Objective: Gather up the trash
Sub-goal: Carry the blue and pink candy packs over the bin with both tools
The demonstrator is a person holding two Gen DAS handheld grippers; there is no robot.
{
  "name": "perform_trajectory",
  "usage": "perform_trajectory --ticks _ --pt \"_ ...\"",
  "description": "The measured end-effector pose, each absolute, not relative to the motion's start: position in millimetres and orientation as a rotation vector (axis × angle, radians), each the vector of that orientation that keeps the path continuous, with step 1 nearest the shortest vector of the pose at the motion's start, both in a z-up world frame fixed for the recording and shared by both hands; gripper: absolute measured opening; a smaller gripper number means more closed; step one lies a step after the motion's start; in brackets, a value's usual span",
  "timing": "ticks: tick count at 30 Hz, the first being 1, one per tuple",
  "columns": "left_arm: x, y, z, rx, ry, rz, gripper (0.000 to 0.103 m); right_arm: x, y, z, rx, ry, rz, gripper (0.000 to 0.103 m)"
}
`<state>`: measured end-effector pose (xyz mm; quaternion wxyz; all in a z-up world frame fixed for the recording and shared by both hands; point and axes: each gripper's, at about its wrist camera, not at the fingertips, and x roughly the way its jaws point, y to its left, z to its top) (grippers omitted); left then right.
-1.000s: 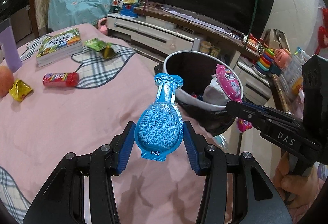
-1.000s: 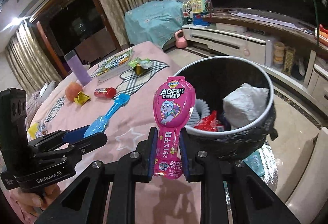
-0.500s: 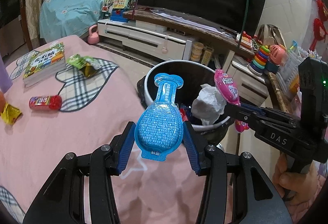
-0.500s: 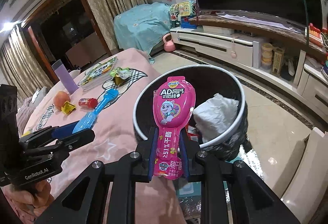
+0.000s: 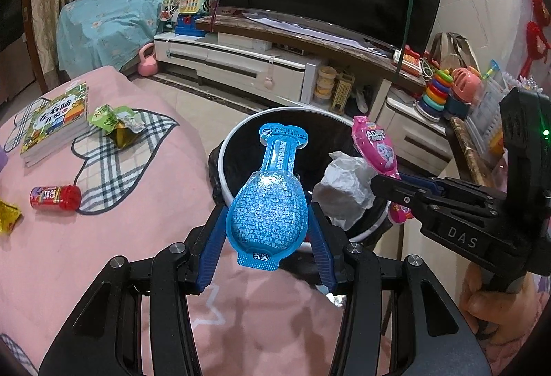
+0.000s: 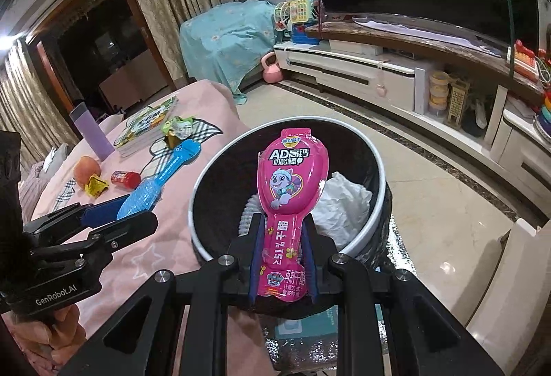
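Observation:
My left gripper is shut on a blue spoon-shaped snack wrapper and holds it upright at the near rim of the black trash bin. My right gripper is shut on a pink spoon-shaped snack wrapper and holds it over the bin. The bin holds crumpled white paper. The right gripper with the pink wrapper shows at the bin's right side in the left wrist view. The left gripper with the blue wrapper shows over the pink cover in the right wrist view.
On the pink bed cover lie a red can, a green wrapper, a gold wrapper and books. A peach and a purple bottle stand further back. A TV stand runs behind the bin.
Both grippers have moved toward the bin with their wrappers. The pink wrapper is now over the bin's opening, and the blue wrapper is at its near rim.

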<state>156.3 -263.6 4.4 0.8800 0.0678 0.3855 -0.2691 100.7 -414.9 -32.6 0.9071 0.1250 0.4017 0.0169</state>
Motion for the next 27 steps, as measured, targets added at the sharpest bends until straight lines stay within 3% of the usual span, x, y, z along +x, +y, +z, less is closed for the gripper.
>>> perform_trajectory --ticks 27 --pt "183.1 -295.1 -1.5 0.207 0.827 -0.530 0.046 127.4 -435.6 -40.0 0.263 0.873 0.024 0.021"
